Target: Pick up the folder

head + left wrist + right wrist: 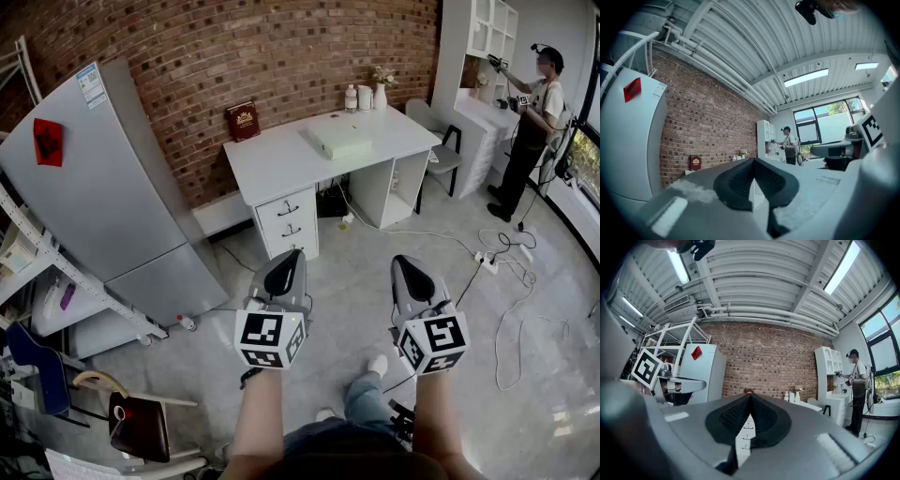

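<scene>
A pale green folder (pixel 337 141) lies flat on the white desk (pixel 272 164) by the brick wall, well ahead of both grippers. My left gripper (pixel 293 253) and right gripper (pixel 405 260) are held level side by side over the floor, pointing toward the desk. Each is shut with nothing in it. In the left gripper view the jaws of the left gripper (pixel 753 161) meet at their tips. In the right gripper view the right gripper (pixel 749 397) is also closed, and the desk drawers (pixel 746 427) show behind it. Neither gripper view shows the folder.
A dark red book (pixel 243 120) leans on the wall at the desk's back left; bottles and a vase (pixel 366 97) stand at its back right. A grey fridge (pixel 103 187) and a metal rack (pixel 56 272) stand at the left. A person (pixel 534 122) stands far right, with a chair (pixel 441 150) and floor cables (pixel 511 281).
</scene>
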### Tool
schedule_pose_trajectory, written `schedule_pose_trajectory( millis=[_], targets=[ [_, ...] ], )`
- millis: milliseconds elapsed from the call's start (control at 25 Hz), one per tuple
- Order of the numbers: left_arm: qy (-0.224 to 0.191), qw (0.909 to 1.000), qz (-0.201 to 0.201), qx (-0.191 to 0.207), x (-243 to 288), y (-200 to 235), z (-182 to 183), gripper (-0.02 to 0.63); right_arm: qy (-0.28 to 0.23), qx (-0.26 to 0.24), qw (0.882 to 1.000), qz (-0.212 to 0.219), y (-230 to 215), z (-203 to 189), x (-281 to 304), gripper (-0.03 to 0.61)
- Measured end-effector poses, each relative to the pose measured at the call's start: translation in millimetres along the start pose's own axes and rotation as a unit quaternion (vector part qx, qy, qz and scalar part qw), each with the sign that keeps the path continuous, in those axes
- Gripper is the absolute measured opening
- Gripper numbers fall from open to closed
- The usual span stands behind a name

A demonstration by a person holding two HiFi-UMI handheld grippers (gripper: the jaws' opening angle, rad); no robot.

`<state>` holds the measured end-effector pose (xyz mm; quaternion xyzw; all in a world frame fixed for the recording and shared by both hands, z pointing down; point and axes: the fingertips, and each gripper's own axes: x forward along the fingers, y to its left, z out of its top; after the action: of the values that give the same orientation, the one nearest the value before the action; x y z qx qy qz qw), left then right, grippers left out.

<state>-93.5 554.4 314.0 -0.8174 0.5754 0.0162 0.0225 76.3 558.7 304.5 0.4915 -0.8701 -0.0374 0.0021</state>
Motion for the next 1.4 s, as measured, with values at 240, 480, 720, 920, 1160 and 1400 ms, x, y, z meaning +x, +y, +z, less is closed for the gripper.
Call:
schedule_pose_trajectory(
  millis=[240,480,720,920,1160,1400],
  targets=[
    [-0.001,1.0000,0.002,0.001,21.4,6.2,-2.0,-0.003,-0.002,0.000,1.000,0.000,-12.9,-3.1,18.6,-0.001],
    [0.003,1.0000,0.006,0.003,64.8,17.8,-7.2,-0.003,0.002,-0.011,1.000,0.016,-35.4,-11.3,58.3,0.000],
    [0.008,0.9999,0.011,-0.001,129.4,25.3,-7.1,-0.003,0.007,-0.019,0.999,0.028,-74.9,-11.4,109.3,0.000],
    [0.008,0.9997,0.023,-0.003,189.7,26.2,-5.3,-0.003,0.008,-0.020,0.999,0.039,-123.0,-9.9,150.7,0.000],
    [0.008,0.9986,0.052,-0.008,255.3,21.8,-8.7,-0.003,0.010,-0.025,0.997,0.067,-180.2,-10.8,192.2,0.000],
    [0.018,0.9975,0.065,-0.020,298.2,18.7,-21.5,-0.003,0.016,-0.014,0.996,0.085,-217.9,-24.1,222.7,0.000]
  ],
)
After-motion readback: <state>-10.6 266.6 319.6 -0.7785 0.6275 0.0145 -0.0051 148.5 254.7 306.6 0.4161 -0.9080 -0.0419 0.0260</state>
